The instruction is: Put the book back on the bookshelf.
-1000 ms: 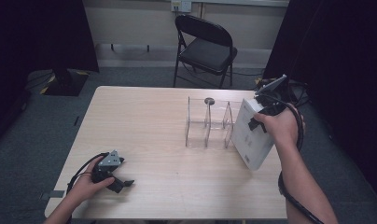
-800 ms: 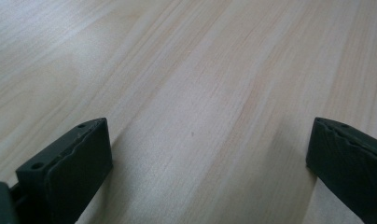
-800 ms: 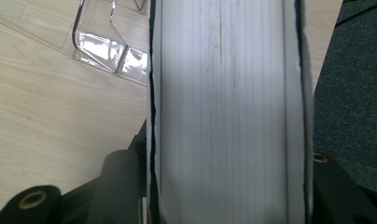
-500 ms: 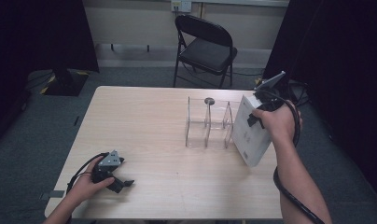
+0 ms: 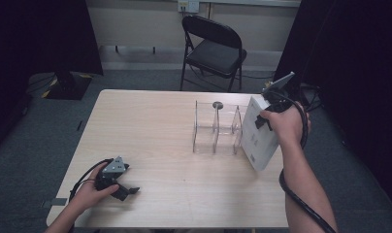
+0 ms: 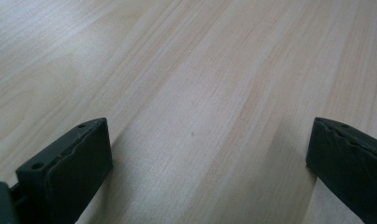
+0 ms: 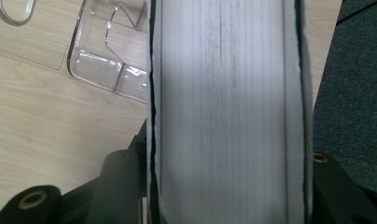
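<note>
A thick white book (image 5: 256,140) hangs tilted above the table's right edge, its top clamped in my right gripper (image 5: 265,112). In the right gripper view the book's page edge (image 7: 224,102) runs up between the two black jaws, which press on its covers. A clear acrylic rack (image 5: 216,129) with upright dividers stands just left of the book; its base (image 7: 101,61) lies beside the book. My left gripper (image 5: 128,191) rests on the table near the front left corner, held by a hand. Its jaws stand wide apart over bare wood (image 6: 200,116) with nothing between them.
The light wooden table (image 5: 150,121) ends just right of the book, with grey carpet (image 7: 354,93) below. A black folding chair (image 5: 214,47) stands behind the table. Dark curtains hang at both sides. A cable (image 5: 301,201) trails along the right forearm.
The right hand has carried the book slightly left, closer to the rack's right end. The left gripper has stayed where it was.
</note>
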Available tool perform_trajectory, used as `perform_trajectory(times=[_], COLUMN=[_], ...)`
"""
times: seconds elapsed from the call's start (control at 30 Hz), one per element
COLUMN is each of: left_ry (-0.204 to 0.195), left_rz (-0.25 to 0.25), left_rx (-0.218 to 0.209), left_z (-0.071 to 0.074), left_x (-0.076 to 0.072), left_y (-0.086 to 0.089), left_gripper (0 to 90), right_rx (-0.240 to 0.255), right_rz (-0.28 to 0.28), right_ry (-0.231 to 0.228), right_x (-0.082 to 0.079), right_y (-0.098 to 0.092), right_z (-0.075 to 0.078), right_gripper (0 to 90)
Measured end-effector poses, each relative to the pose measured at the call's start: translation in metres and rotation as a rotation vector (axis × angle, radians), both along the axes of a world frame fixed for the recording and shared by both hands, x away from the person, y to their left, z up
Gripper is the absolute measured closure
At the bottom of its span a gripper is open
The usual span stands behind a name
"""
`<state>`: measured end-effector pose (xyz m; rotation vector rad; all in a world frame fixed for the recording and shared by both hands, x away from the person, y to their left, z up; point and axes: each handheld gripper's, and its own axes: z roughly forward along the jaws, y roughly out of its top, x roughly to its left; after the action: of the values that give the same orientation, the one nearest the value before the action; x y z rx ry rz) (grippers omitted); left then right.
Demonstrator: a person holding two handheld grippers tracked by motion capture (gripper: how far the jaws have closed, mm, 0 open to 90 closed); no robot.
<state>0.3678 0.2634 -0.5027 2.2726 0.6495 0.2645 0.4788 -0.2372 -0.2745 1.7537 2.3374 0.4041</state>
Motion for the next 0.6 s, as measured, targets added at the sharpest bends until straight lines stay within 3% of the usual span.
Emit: perform_trajectory(times=[0.6], left_ry=[0.001], left_rz=[-0.001], left_rx=[0.000], left_z=[0.000], left_x=[0.000], left_y=[0.000], left_gripper=[0.0], right_rx=[0.010], right_rz=[-0.023], right_ry=[-0.010], right_x=[0.013], right_y=[0.004], right_z=[-0.004], right_gripper=[52.5])
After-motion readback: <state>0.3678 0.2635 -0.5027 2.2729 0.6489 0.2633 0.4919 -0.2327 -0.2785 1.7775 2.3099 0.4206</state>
